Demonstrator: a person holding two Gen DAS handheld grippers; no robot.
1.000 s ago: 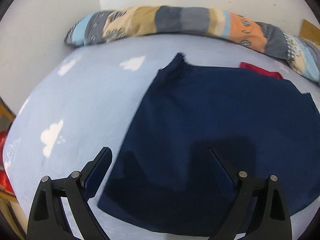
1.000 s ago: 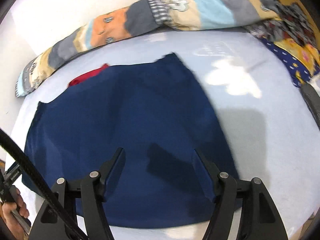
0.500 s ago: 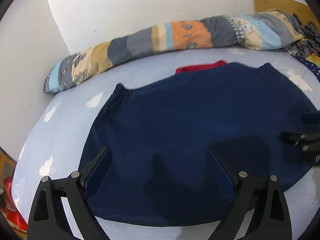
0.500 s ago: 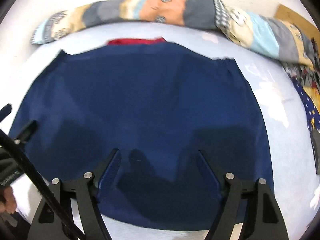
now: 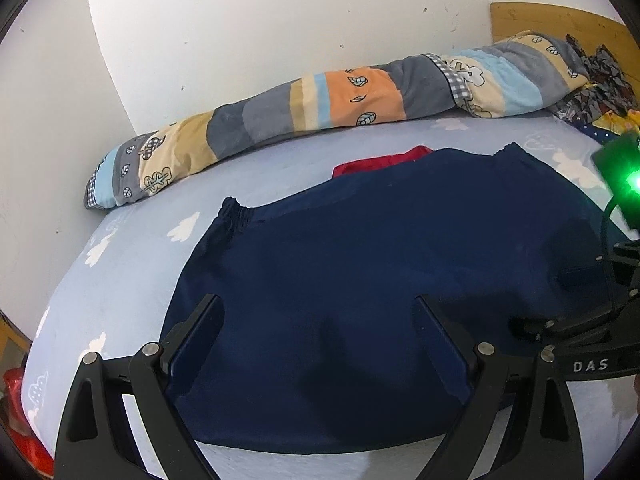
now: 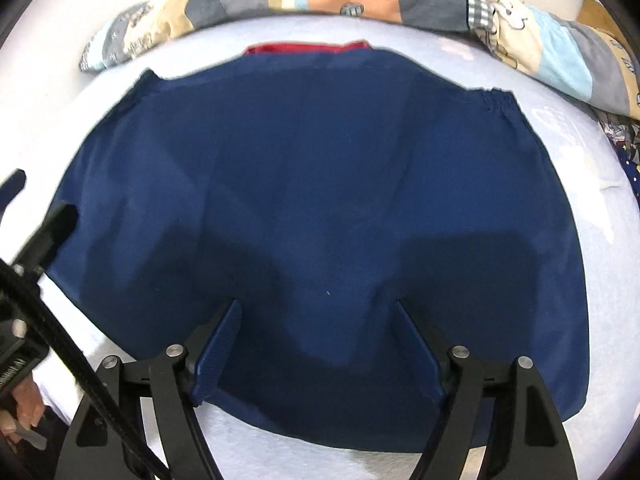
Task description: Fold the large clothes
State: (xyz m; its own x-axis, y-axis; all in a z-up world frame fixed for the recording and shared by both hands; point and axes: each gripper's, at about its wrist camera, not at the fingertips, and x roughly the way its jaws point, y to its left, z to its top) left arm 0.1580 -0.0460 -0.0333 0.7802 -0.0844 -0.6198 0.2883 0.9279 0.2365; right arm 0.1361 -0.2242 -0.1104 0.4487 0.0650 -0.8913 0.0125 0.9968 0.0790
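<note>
Across pale-blue cloud-print bedsheet (image 5: 132,280): dark navy cloth garment (image 6: 320,200) lies flat, red cloth (image 5: 380,162) under far edge. Left gripper (image 5: 316,332), right gripper (image 6: 318,340) wide open, empty; right's jaws just opened. Risk: pinching single layer, or snagging red cloth, skews fold.

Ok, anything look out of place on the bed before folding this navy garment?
One thing: a red cloth pokes out from under the far edge of the navy garment, partly covered by it. Otherwise the garment lies flat on the cloud-print sheet.
</note>
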